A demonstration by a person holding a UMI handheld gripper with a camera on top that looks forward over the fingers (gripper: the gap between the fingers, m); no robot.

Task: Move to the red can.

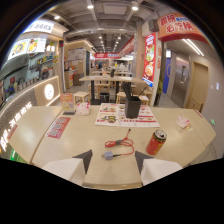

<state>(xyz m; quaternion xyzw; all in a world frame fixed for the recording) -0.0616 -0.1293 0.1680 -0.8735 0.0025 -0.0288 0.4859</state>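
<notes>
The red can [156, 142] stands upright on the light wooden table [80, 135], slightly tilted in the view, ahead of my right finger and off to its right. My gripper [113, 157] is open, its two dark fingertips [85, 159] spread apart over the table's near part with nothing between them. A red cable with a grey plug [119, 145] lies just beyond the fingertips, left of the can.
A black holder [133, 106] stands on a printed placemat [125, 116] at the table's far side. A red leaflet [59, 127] lies to the left, a small menu stand [68, 102] behind it. More tables and stools fill the restaurant beyond.
</notes>
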